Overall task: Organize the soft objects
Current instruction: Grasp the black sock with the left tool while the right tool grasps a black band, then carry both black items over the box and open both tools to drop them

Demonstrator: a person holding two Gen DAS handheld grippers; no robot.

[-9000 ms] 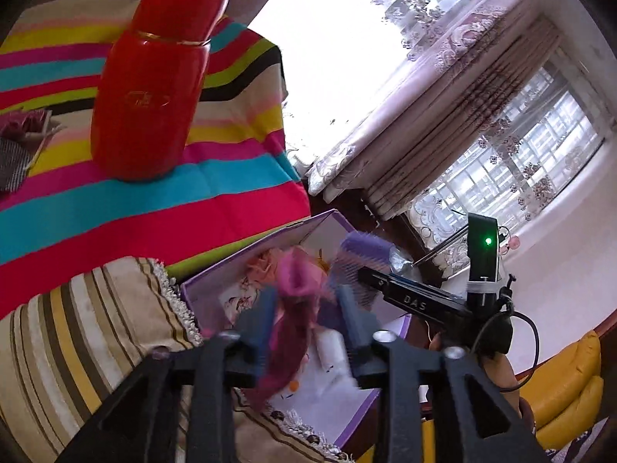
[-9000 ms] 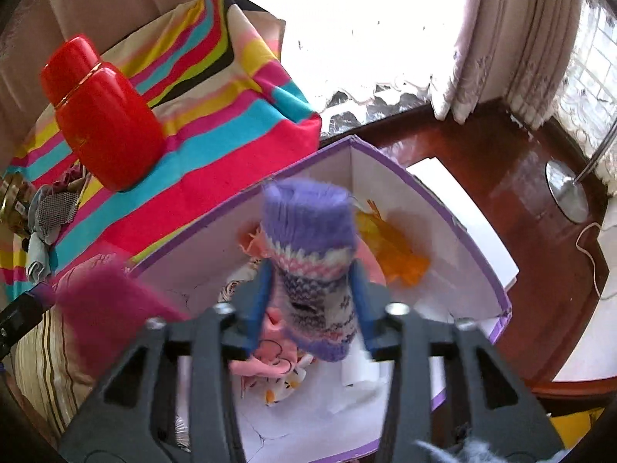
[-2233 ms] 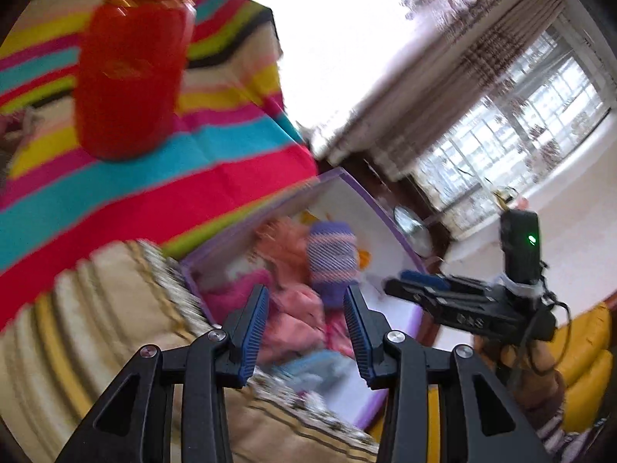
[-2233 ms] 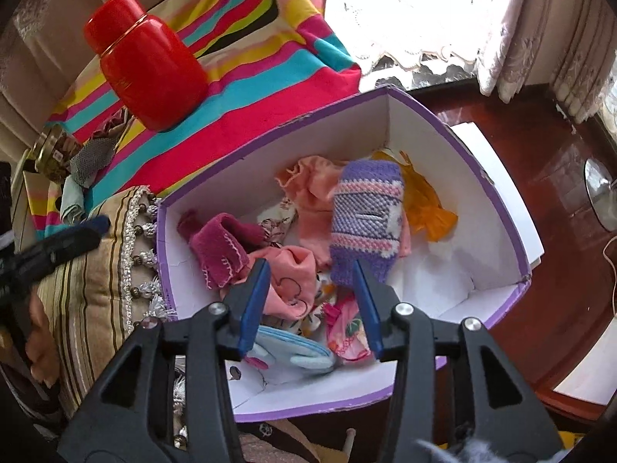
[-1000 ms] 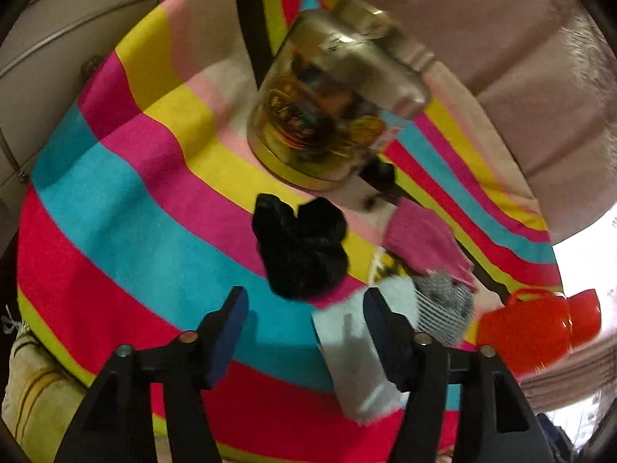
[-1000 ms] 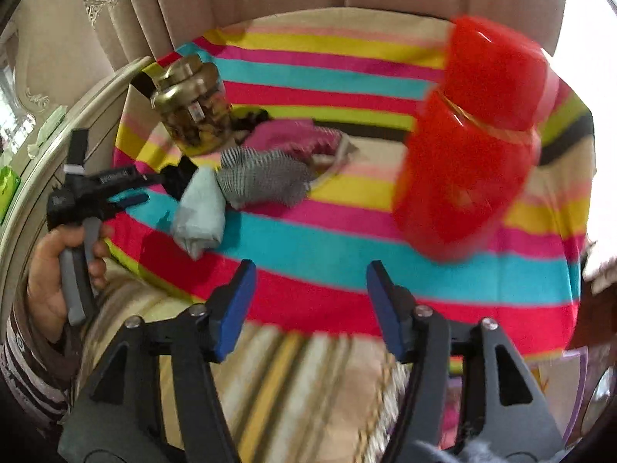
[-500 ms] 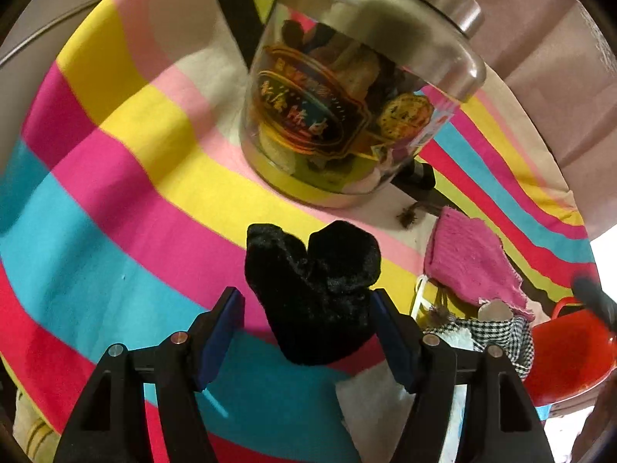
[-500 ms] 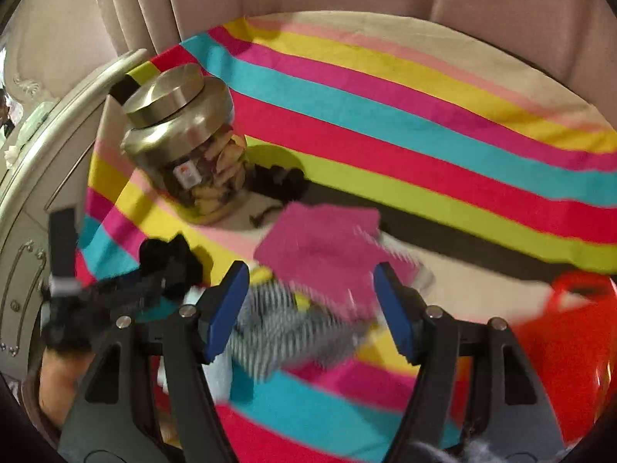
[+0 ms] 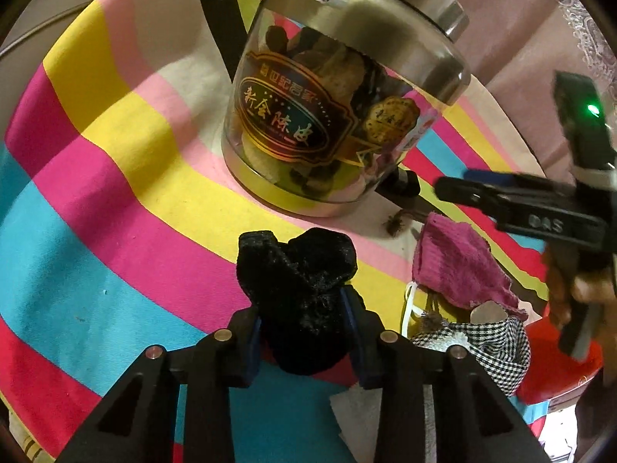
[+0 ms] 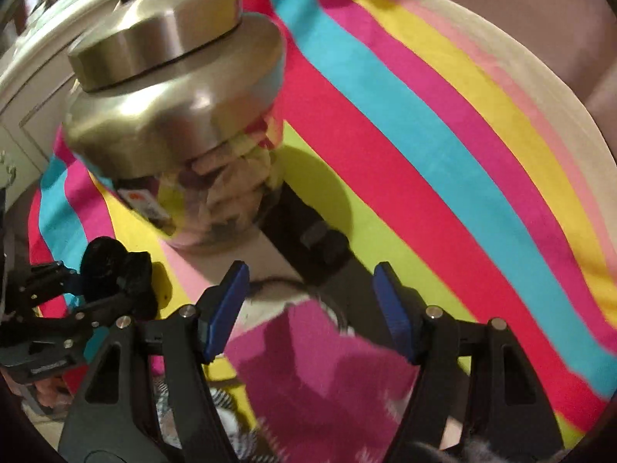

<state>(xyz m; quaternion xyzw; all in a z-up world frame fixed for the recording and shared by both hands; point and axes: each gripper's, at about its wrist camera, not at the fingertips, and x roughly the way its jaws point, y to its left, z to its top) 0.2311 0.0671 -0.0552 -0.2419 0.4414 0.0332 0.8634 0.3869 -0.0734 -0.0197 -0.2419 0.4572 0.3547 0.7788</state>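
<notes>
A black fuzzy cloth (image 9: 297, 281) lies on the striped tablecloth (image 9: 115, 177) in front of a glass jar. My left gripper (image 9: 304, 320) has its jaws closing on it, and both blue pads press its sides. From the right wrist view the same black cloth (image 10: 115, 270) sits in the left gripper (image 10: 77, 289). A magenta knitted cloth (image 9: 455, 266) lies to its right. My right gripper (image 10: 308, 308) hangs open just above that magenta cloth (image 10: 320, 370), not touching it. The right gripper (image 9: 451, 189) also shows from the side in the left wrist view.
A glass jar (image 9: 335, 108) with a metal lid (image 10: 162, 38) stands close behind both cloths. A black-and-white checked cloth (image 9: 486, 343), a pale cloth (image 9: 358, 416) and a red container (image 9: 559, 366) lie at the right. A small dark thing (image 10: 320, 243) sits beside the jar.
My left jaws have narrowed from open around the black cloth to pressing it. The right gripper has swung from the red container past the jar to above the magenta cloth.
</notes>
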